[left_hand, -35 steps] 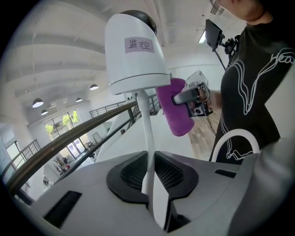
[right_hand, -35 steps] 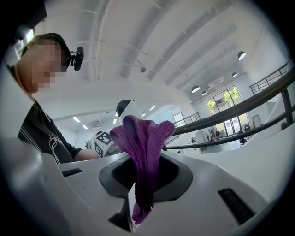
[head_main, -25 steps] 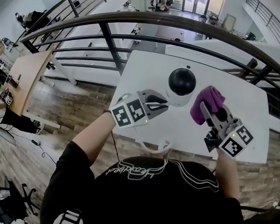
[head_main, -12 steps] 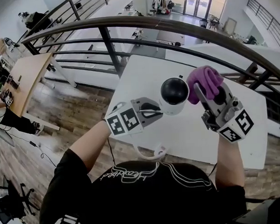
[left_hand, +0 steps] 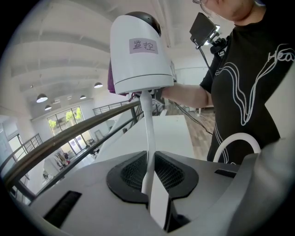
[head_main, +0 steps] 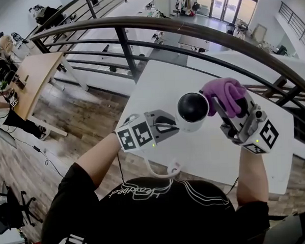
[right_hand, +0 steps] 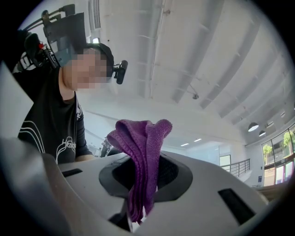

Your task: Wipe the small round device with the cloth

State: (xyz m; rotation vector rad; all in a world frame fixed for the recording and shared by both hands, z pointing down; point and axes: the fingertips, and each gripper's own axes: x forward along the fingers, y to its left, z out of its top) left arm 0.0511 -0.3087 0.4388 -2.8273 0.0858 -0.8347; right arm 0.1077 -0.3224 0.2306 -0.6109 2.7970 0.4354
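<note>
**A:** ok so where's the device (head_main: 192, 110) right now? can't see it from my side

**B:** it's between the two grippers, over the white surface (head_main: 156, 88), with the railing (head_main: 137, 24) running behind. white body, black dome on top, little label (left_hand: 143, 45) on the side. honestly can't tell if it's sitting on the surface or hanging just above it

**A:** and the left gripper (head_main: 174, 126)?

**B:** clamped on a thin white cord (left_hand: 148, 133) that runs up into the bottom of the device. the rest of the cord loops off the near edge of the surface

**A:** cloth?

**B:** purple cloth (head_main: 226, 93), all bunched up and pinched in the right gripper (head_main: 219, 108). its jaws are closed on it, with a wad sticking out past the tips. that gripper's tilted upward and the wad is right up against the right side of the dome, looks like it's touching
</note>
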